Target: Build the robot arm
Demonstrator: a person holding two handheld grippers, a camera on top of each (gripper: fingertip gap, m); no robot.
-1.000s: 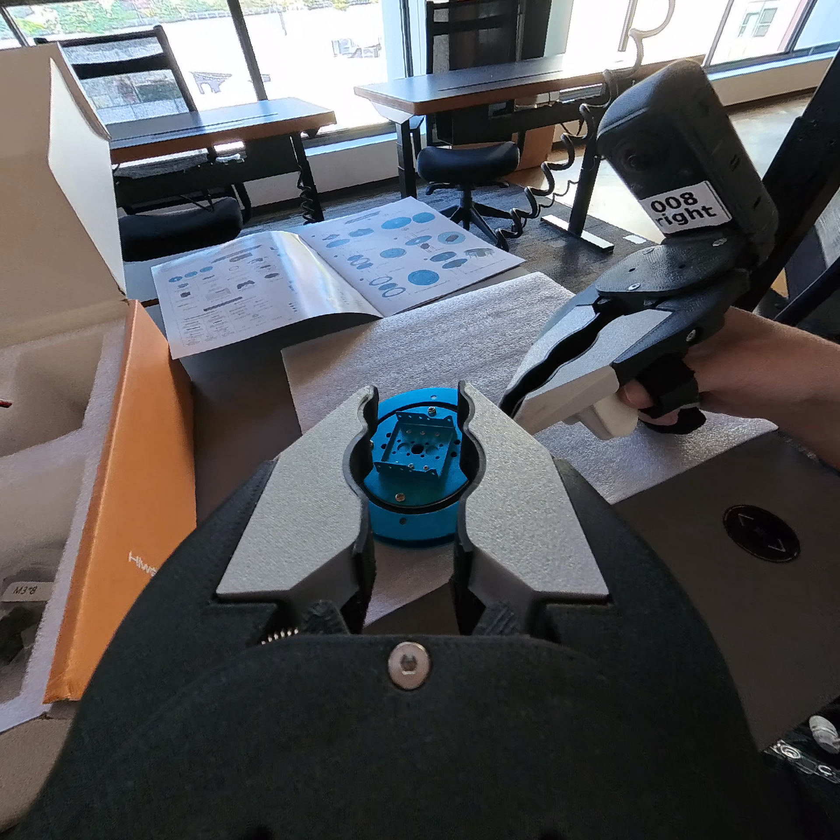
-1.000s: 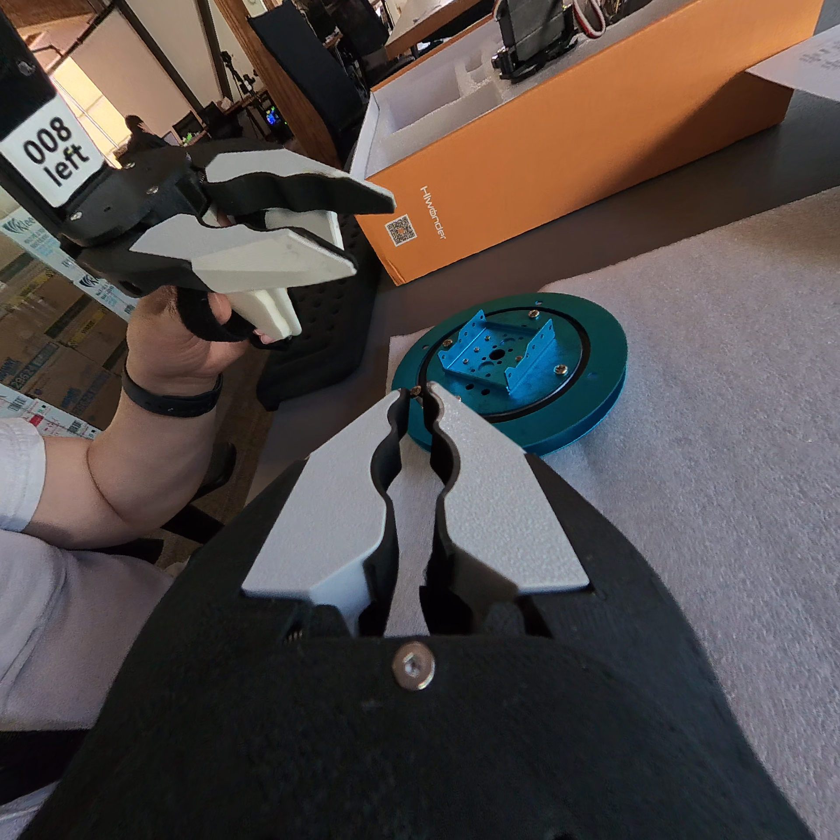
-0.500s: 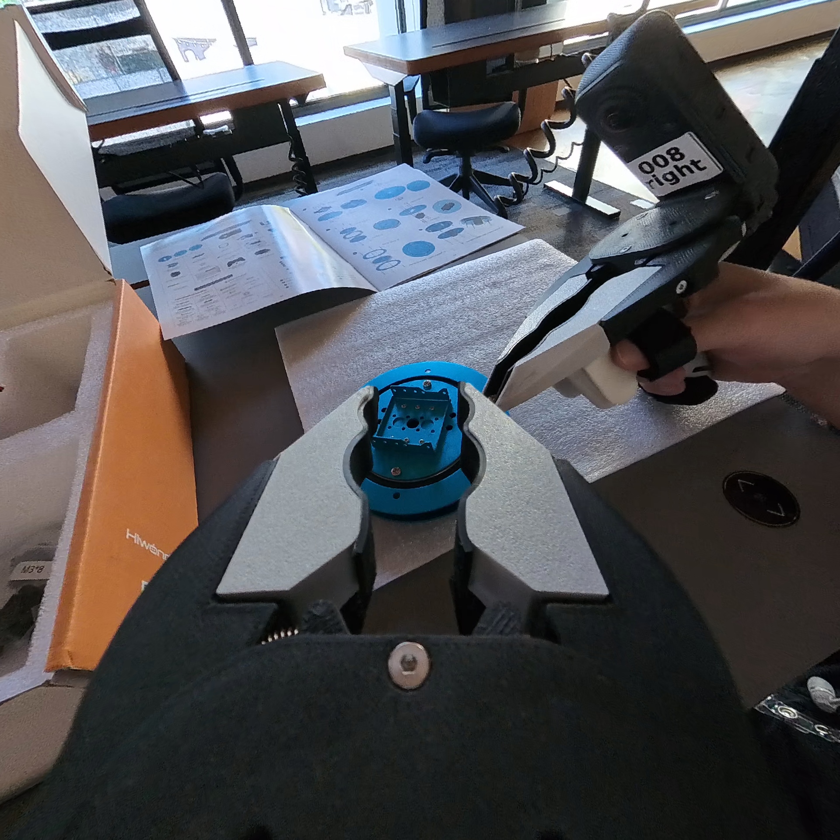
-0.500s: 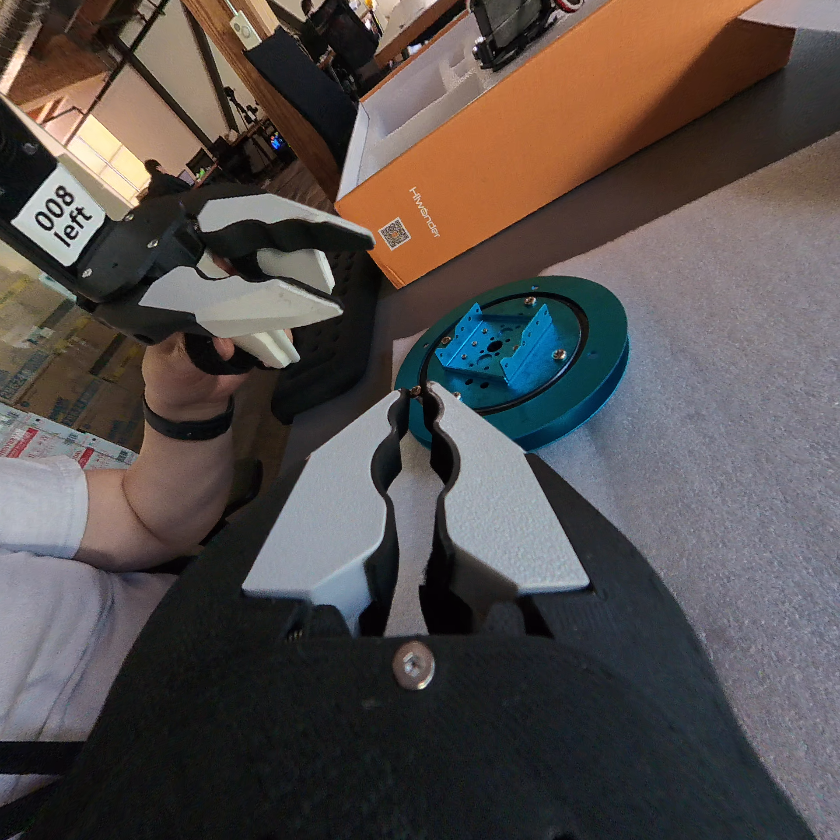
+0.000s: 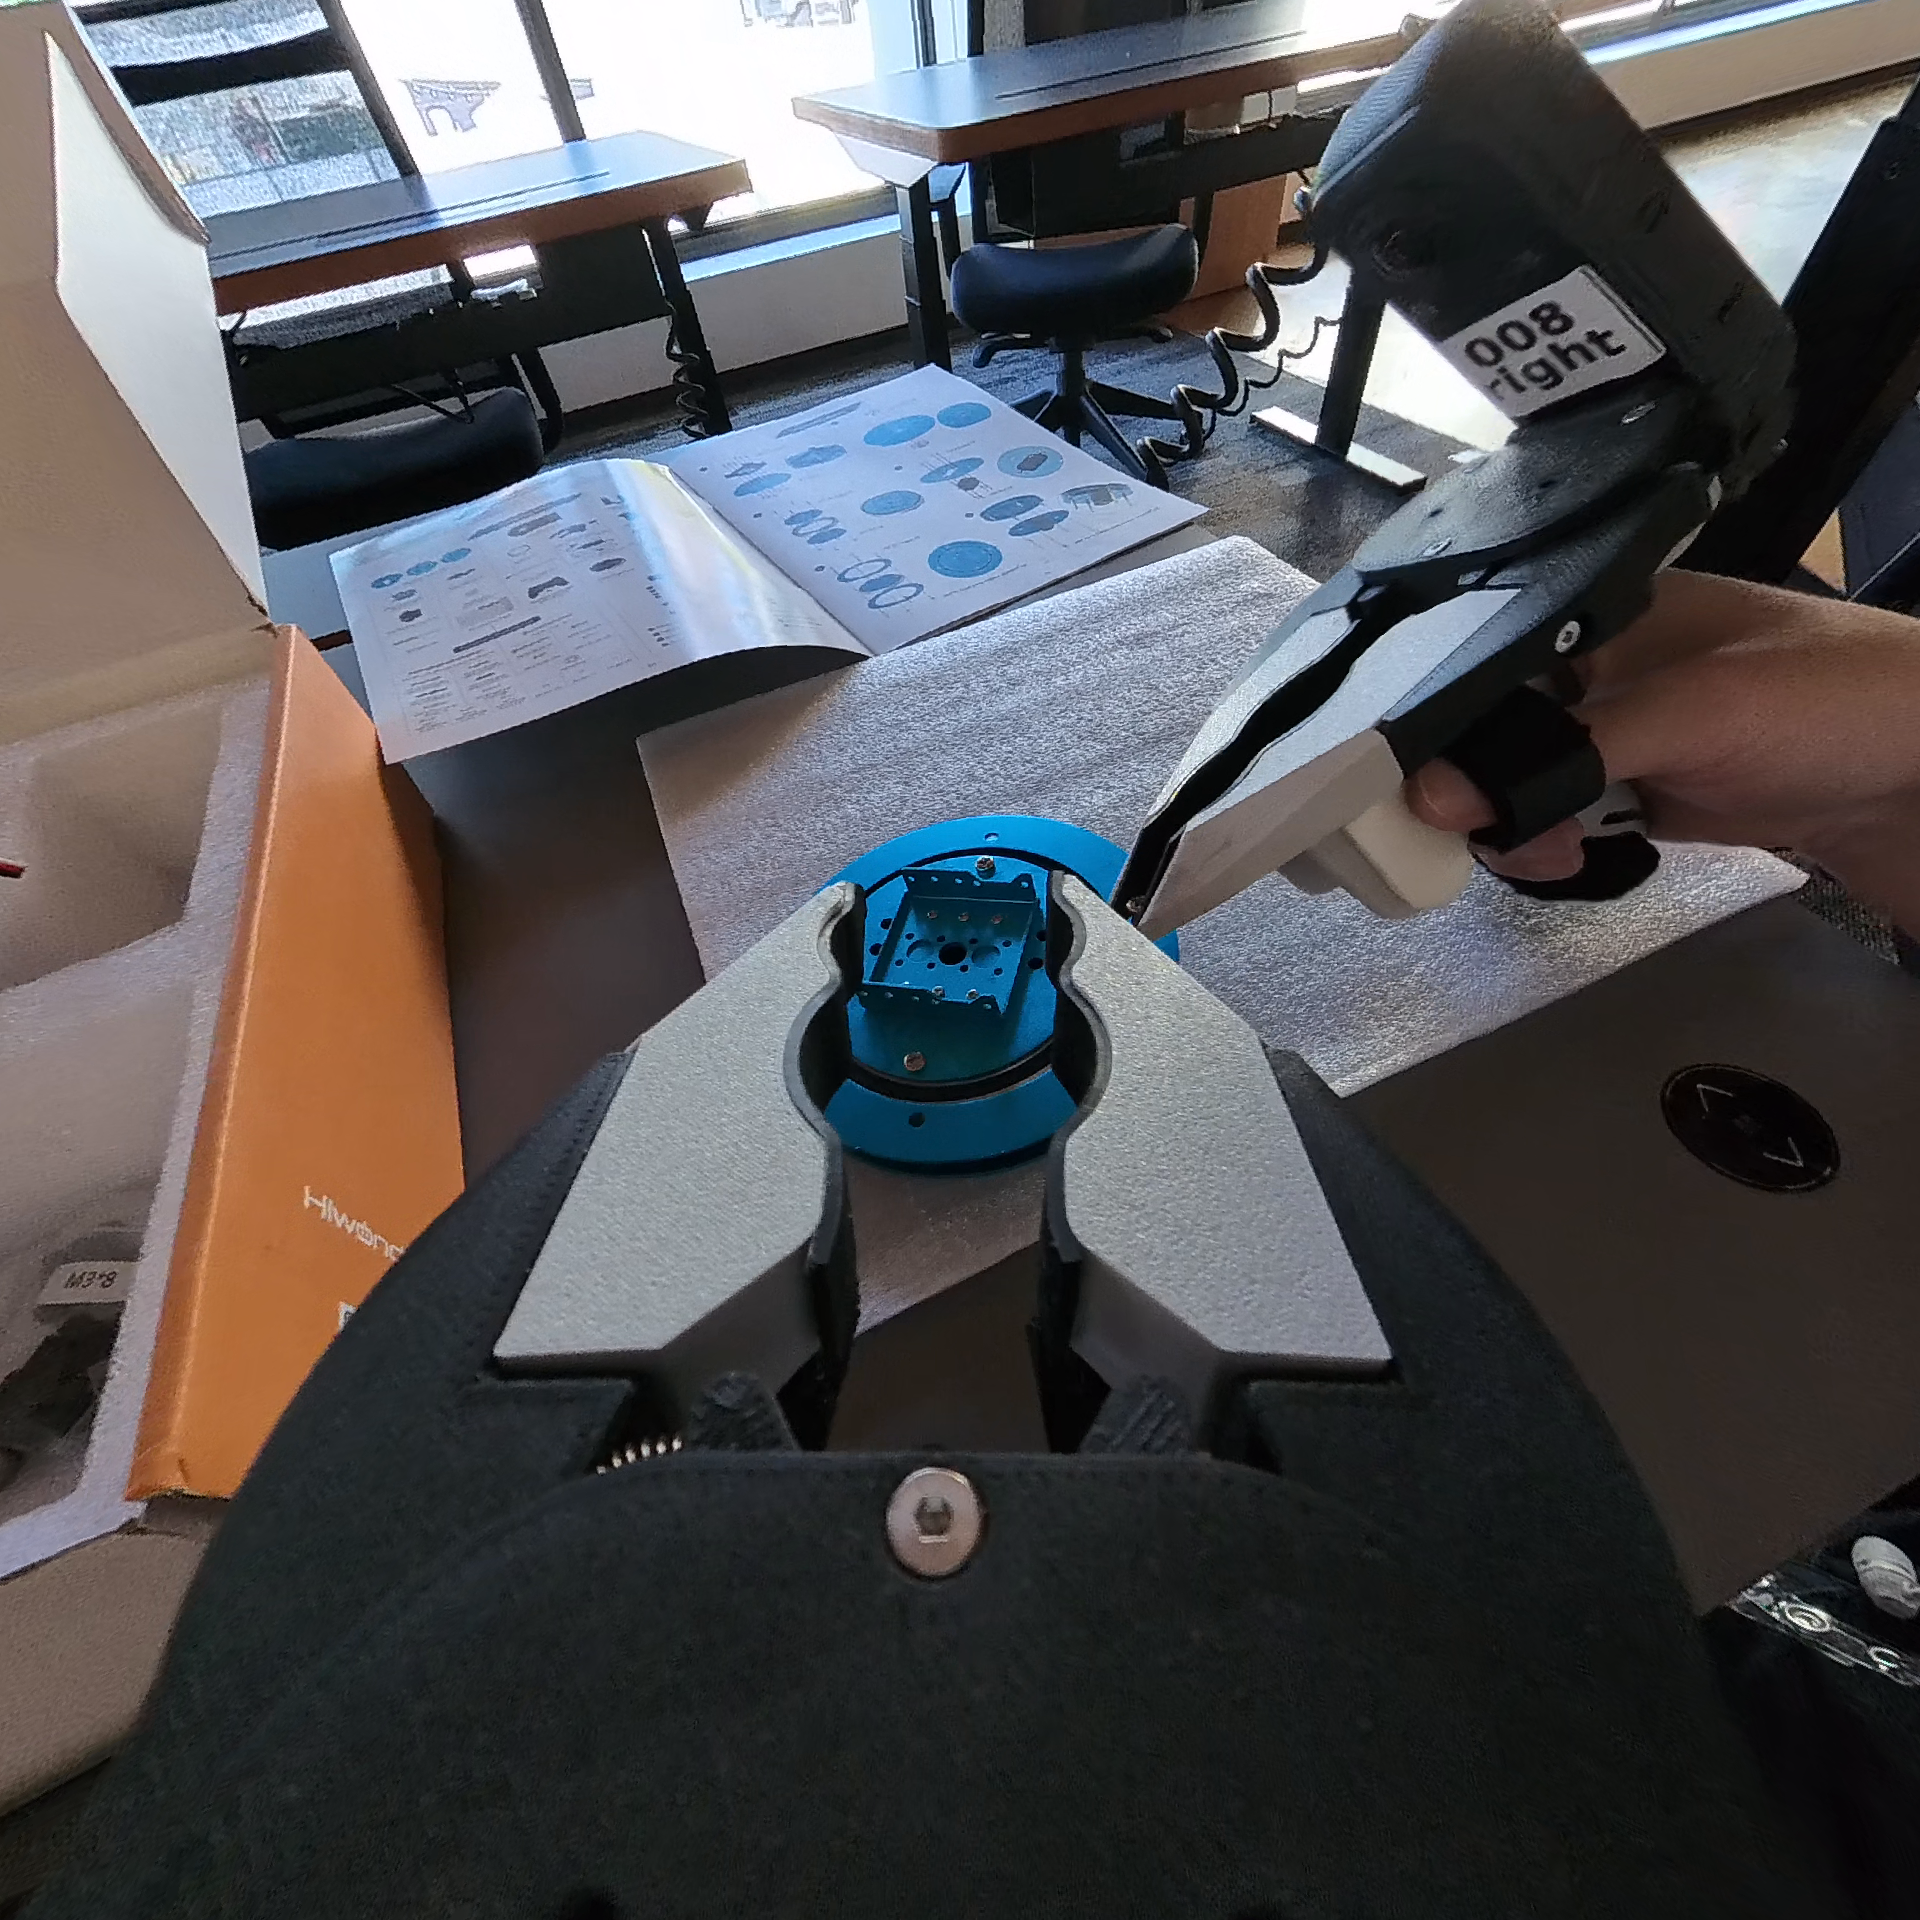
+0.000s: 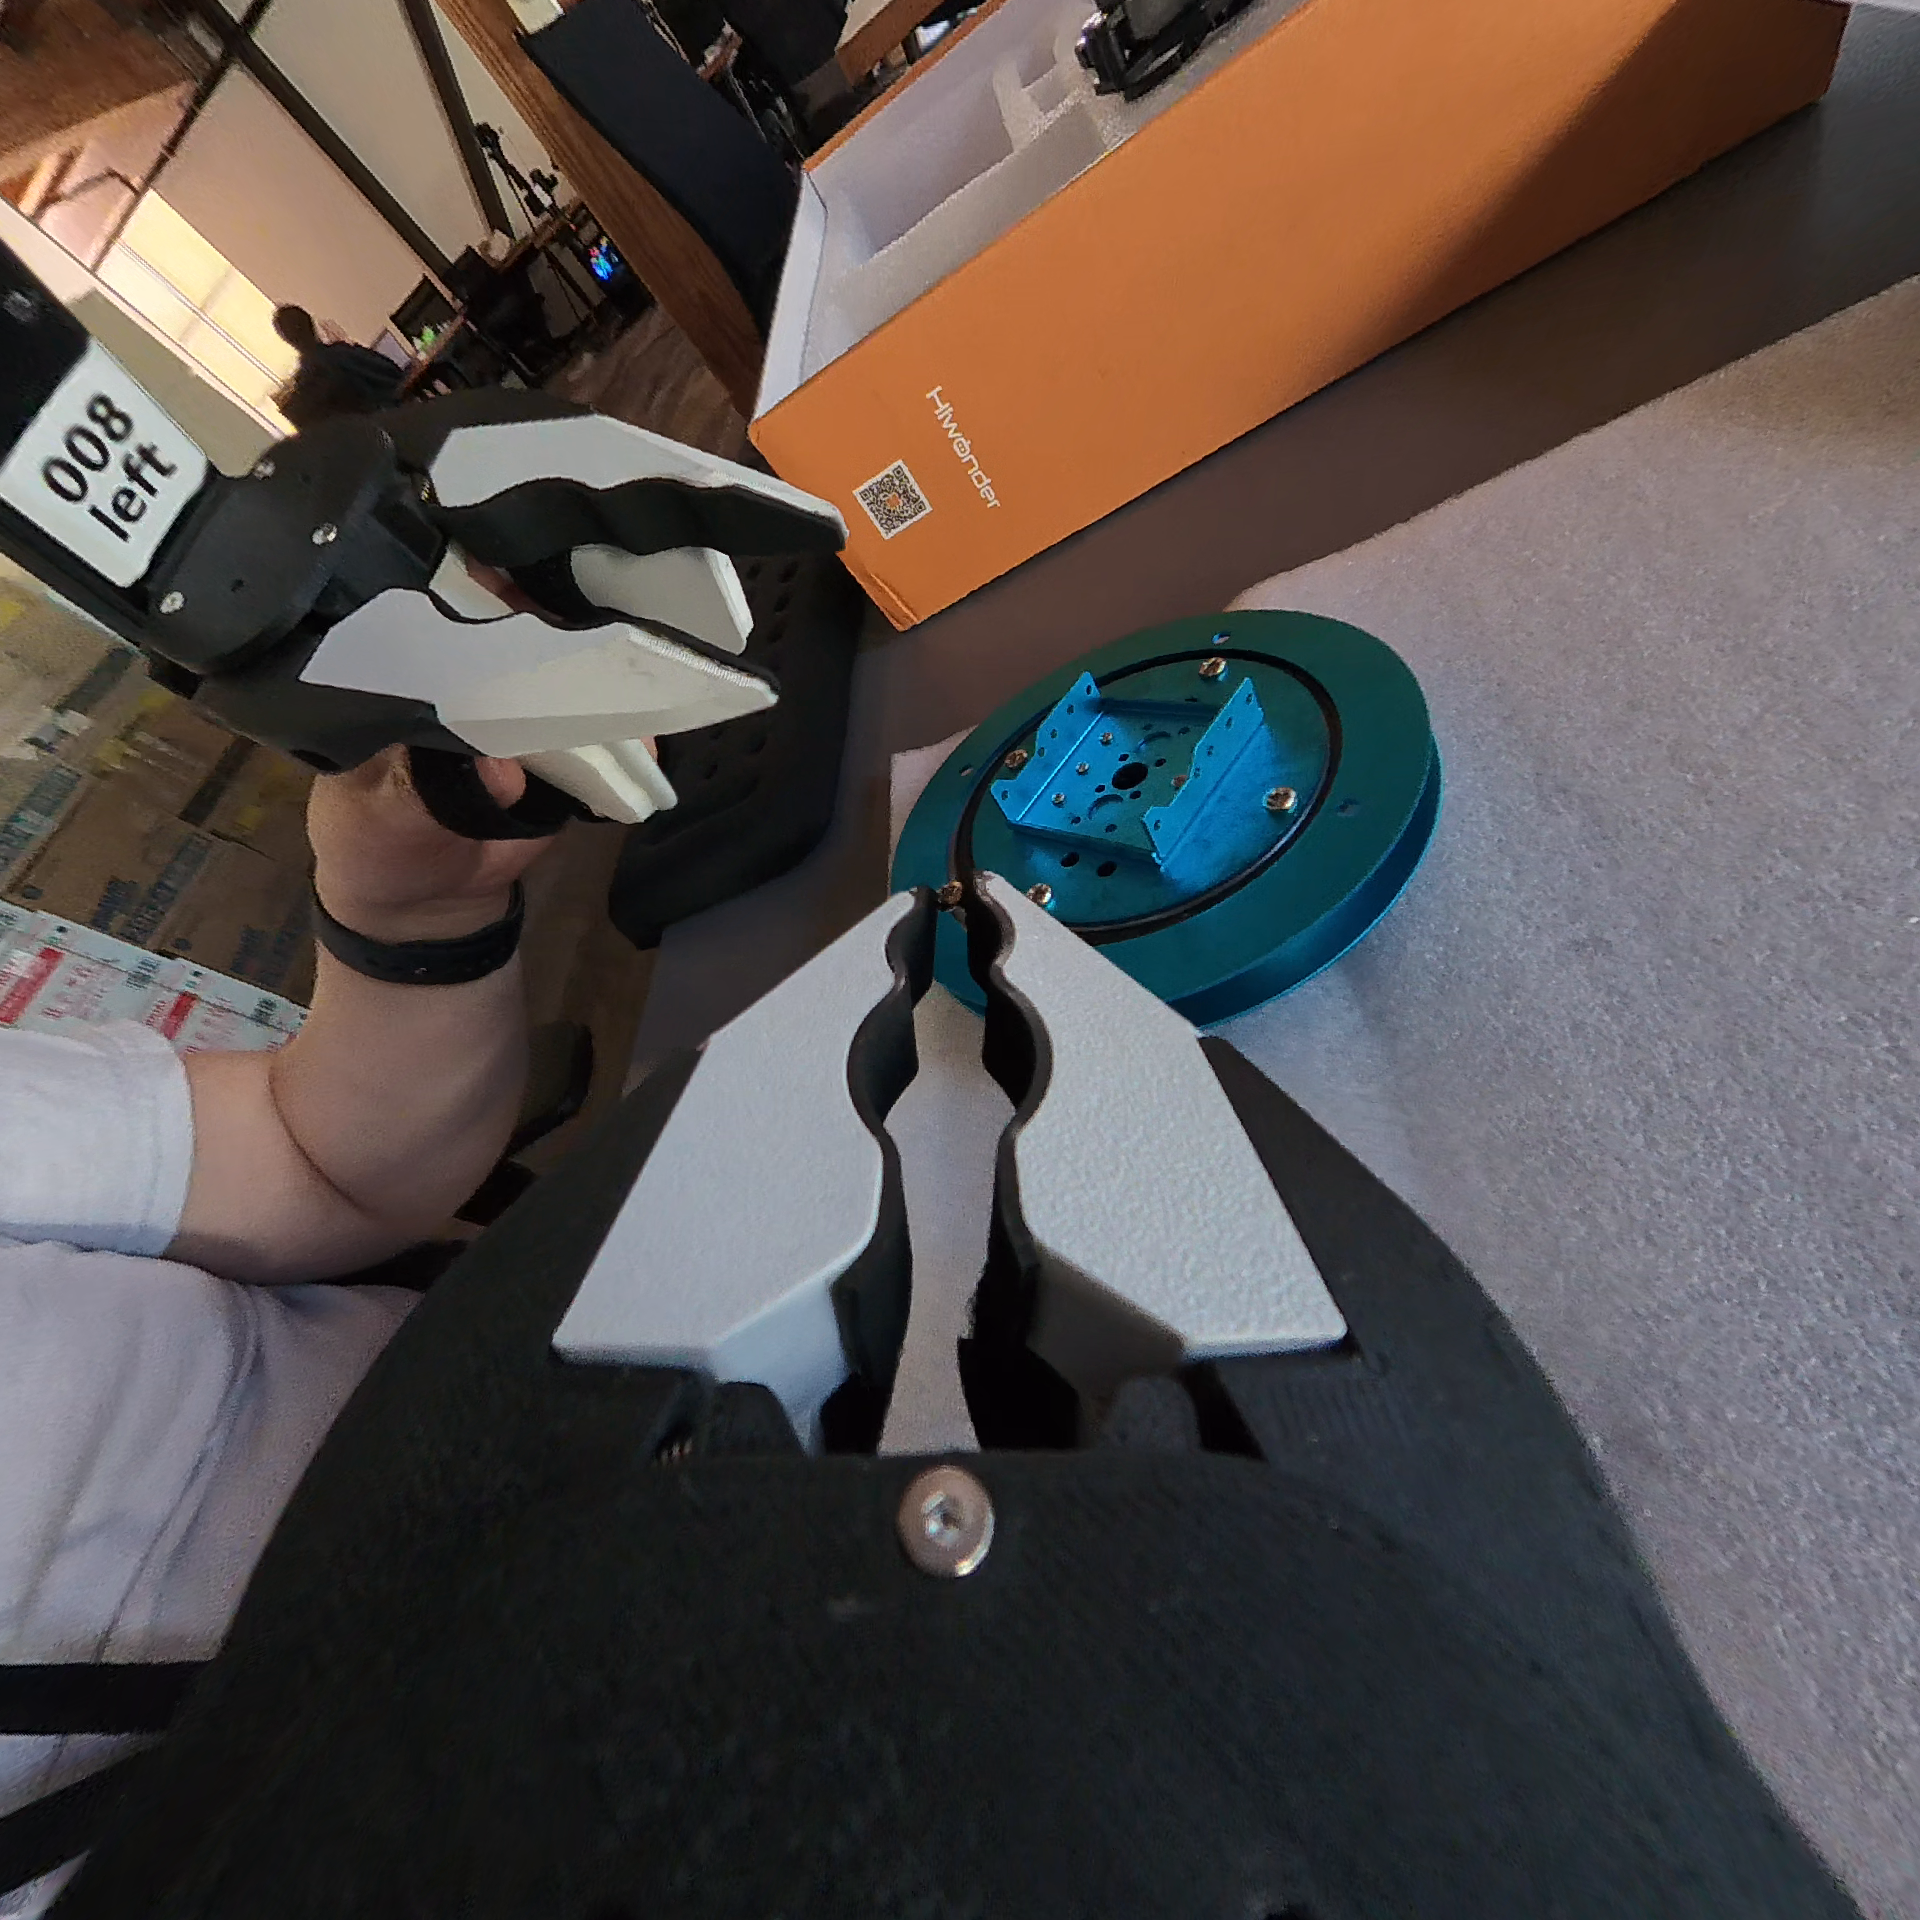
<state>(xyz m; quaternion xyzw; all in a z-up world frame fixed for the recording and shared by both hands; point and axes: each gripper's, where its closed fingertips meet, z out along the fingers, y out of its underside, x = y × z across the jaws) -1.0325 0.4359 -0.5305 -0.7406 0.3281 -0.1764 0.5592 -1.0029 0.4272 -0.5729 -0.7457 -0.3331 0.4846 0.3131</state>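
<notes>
The left gripper (image 5: 948, 906) hangs in the air above a round blue metal disc (image 5: 940, 1127), and its two grey fingers are spread wide with nothing between them. Through the gap the disc shows, with a small blue metal bracket (image 5: 945, 956) full of holes screwed onto its middle. The disc lies flat on a grey foam sheet (image 5: 997, 707) on the dark table (image 5: 551, 914).

The right gripper (image 6: 950, 894) comes in low from the side. Its fingers are pressed nearly together and pinch a tiny brass-coloured screw (image 6: 949, 890) at their very tips. The screw is just above the near rim of the disc (image 6: 1340, 925). In the left wrist view the right gripper (image 5: 1132, 902) has its tips at the disc's right edge, and a hand (image 5: 1714, 748) holds its handle.

To the left of the disc stands an open orange cardboard box (image 5: 301, 1039). Inside is white foam (image 5: 94, 883) cut into pockets. In the right wrist view a dark machine part (image 6: 1143, 36) sits in a far pocket; what it is cannot be told.

Behind the foam sheet an open booklet with blue pictures (image 5: 748, 551) lies on the table. Farther off are desks (image 5: 468, 197) and a black stool (image 5: 1070, 275) by bright windows.
</notes>
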